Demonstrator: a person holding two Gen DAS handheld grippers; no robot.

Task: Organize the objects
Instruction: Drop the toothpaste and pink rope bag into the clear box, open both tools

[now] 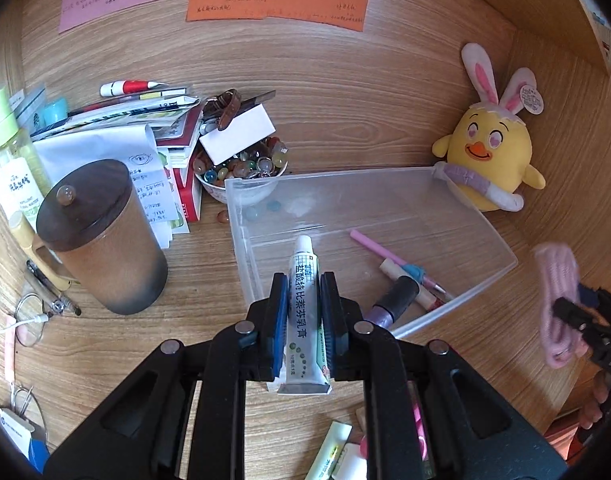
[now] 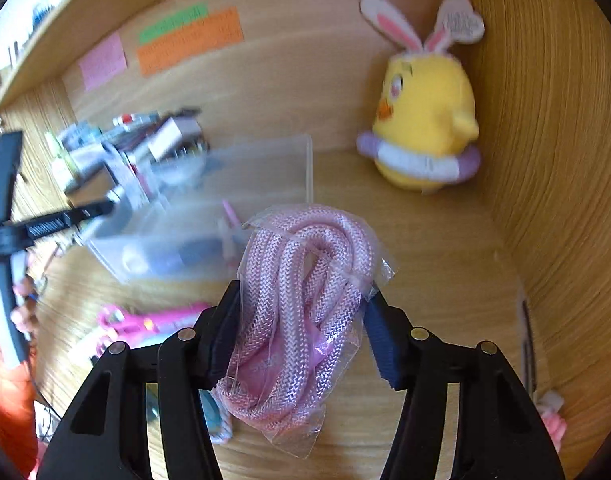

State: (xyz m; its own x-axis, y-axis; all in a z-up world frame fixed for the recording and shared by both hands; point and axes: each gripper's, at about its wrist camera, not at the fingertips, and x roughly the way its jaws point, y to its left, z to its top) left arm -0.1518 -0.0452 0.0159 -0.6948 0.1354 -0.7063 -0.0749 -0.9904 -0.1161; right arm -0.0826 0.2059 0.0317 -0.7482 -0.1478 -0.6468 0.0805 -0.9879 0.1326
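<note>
Ointment tube (image 1: 305, 312) clamped in left claw (image 1: 303, 280), apparently over clear bin (image 1: 485, 236)

Ointment tube (image 1: 304, 312) between gripper (image 1: 304, 280) fingers

White tube (image 1: 305, 312), bagged pink rope (image 2: 301, 320)

Table (image 1: 345, 128): wood-grain, matt. Bin (image 1: 501, 258): clear plastic, smooth, glossy. Tube (image 1: 305, 304): glossy printed, white cap. Rope (image 2: 301, 300): pink woven cord in crinkly clear film. Chick (image 1: 491, 148): yellow plush. Jar (image 1: 105, 236): matt brown, dark lid. Notes (image 1: 277, 0): coloured paper.
</note>
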